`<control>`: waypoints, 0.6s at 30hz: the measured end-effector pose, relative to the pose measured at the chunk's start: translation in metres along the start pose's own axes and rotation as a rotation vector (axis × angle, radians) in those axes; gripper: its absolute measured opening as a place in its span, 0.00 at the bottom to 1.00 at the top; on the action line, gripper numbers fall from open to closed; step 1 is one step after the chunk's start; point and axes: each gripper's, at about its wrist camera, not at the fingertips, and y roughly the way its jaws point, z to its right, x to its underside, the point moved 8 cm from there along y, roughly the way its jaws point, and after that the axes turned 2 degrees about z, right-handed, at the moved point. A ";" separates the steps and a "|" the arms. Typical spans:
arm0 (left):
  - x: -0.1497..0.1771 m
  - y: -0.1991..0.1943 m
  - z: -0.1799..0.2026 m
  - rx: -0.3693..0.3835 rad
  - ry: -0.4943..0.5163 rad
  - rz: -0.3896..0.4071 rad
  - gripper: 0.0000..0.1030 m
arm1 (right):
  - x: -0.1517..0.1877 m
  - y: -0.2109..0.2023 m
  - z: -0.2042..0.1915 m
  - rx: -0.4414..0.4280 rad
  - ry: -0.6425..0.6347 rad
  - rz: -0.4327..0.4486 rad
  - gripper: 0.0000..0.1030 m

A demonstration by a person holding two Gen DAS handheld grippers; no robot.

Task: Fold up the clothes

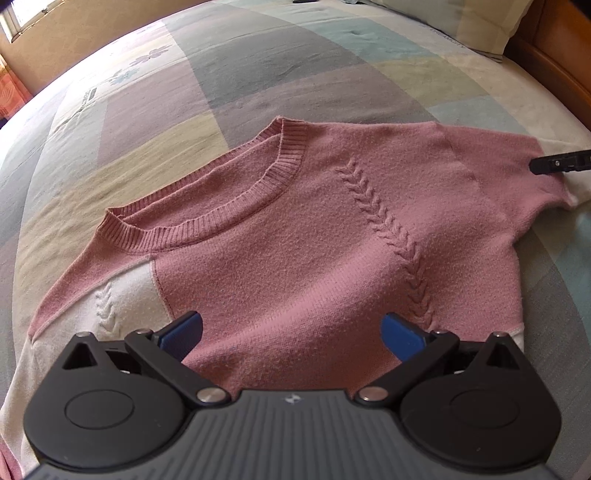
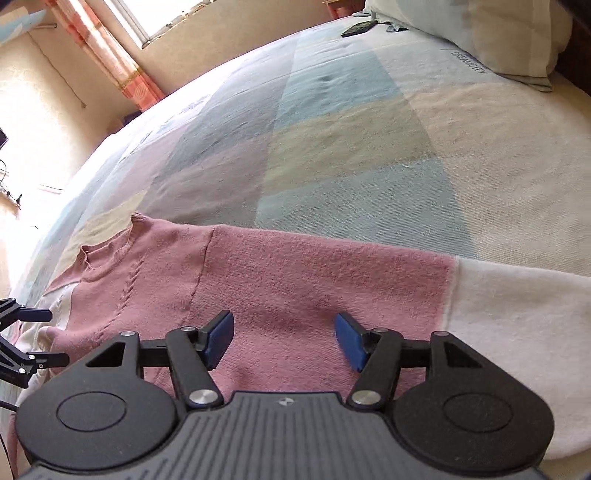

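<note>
Left wrist view, pink sweater flat on bed, left gripper jaws spread above its body, right gripper jaws spread over sleeve, bare bedspread beyond, pillow and dark phone-like thing at far edge.

Your left gripper's body hides the sweater's lower part; the right view cuts off its white sleeve end, and the dark object by the pillow is too small to identify
</note>
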 end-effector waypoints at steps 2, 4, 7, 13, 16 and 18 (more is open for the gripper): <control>0.007 0.002 -0.011 -0.014 -0.043 -0.014 0.99 | 0.003 -0.021 0.037 0.088 0.020 0.012 0.64; 0.012 0.004 -0.019 -0.019 -0.097 -0.024 0.99 | 0.007 -0.041 0.076 0.151 0.074 0.033 0.60; 0.016 0.003 -0.025 -0.011 -0.159 -0.022 0.99 | 0.006 -0.055 0.096 0.216 0.153 0.029 0.59; 0.014 -0.002 -0.019 0.002 -0.126 -0.009 0.99 | -0.001 -0.027 0.001 0.231 -0.029 0.044 0.74; 0.017 -0.005 -0.021 -0.008 -0.091 -0.002 0.99 | 0.008 0.004 -0.058 0.258 -0.224 0.039 0.75; 0.023 -0.007 -0.026 -0.014 -0.088 -0.006 0.99 | 0.028 0.023 -0.078 0.293 -0.330 -0.002 0.75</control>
